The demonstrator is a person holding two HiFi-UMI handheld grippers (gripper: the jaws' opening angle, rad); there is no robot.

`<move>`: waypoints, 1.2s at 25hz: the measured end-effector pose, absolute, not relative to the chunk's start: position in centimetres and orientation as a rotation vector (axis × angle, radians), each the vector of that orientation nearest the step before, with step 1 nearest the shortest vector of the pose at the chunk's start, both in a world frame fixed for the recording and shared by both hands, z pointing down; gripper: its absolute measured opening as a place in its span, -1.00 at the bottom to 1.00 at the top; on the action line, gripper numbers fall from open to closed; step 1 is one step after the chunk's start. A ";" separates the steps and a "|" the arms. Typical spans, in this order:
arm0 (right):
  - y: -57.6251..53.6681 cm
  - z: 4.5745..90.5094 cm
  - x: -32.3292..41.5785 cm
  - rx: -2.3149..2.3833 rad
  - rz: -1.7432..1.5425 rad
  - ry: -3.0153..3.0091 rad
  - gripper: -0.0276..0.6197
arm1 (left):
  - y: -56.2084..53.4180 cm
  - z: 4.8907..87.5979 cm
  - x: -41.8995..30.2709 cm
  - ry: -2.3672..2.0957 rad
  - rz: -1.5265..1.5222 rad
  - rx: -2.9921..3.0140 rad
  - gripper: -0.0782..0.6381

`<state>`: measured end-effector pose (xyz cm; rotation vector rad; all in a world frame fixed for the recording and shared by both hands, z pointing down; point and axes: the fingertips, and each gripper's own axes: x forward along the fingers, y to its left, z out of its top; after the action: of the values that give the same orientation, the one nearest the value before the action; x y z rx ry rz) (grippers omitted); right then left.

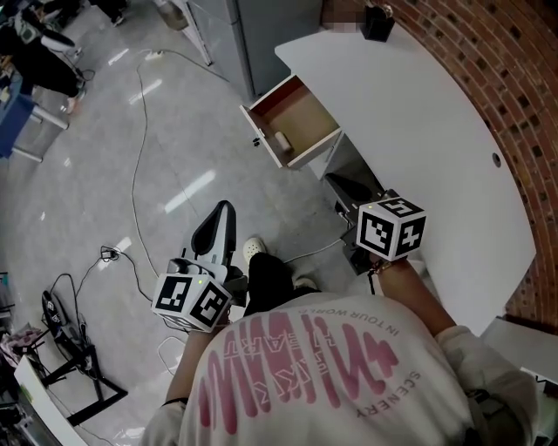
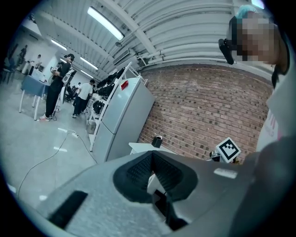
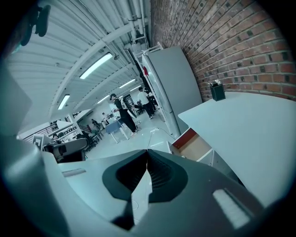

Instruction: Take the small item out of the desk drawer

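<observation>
Small item [image 1: 281,141]: one pale block on the tan floor of the drawer [image 1: 305,111], just inside the white front panel [image 1: 264,135], towards the panel's end nearest the person; it seems to run along the panel, though it is too small to be sure of its long axis or facing. Drawer: pulled out from the long edge of the white desk [image 1: 427,131], open top, one red-brown inner wall, a dark knob [image 1: 255,141] on the outside of the front panel; only the block is seen inside. Desk: curved, set against a brick wall [image 1: 488,61], with a black holder [image 1: 377,22] at its far end. Grey cabinet [image 1: 270,26]: beyond the desk's far end. Floor [image 1: 174,113]: grey, between person and drawer, a thin cable [image 1: 137,157] looping over it to the left. Left gripper [image 2: 152,152]: jaws closed tip to tip, nothing between, well apart from the drawer. Right gripper [image 3: 147,150]: jaws likewise closed and empty, beside the desk's near edge, the open drawer ahead of it
</observation>
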<state>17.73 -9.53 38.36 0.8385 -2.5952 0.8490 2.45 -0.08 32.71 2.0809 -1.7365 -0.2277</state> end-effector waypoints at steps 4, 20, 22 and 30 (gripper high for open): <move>-11.7 38.8 15.6 0.876 0.886 -2.571 -0.83 | -2.7 33.0 -0.2 -1.702 -0.224 2.085 -0.76; -20.0 40.0 6.8 1.018 0.945 -2.483 -0.67 | -12.0 32.2 -11.3 -1.623 -0.216 2.140 -0.76; -20.6 40.5 6.3 1.046 0.949 -2.459 -0.65 | -12.7 32.1 -12.3 -1.609 -0.216 2.151 -0.76; -22.5 43.1 4.6 1.124 0.989 -2.358 -0.59 | -15.0 31.9 -15.9 -1.583 -0.218 2.181 -0.76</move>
<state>4.62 -22.46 43.06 1.1244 -2.3578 0.9894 -15.86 -14.99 31.85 2.1809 -1.5826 -0.2185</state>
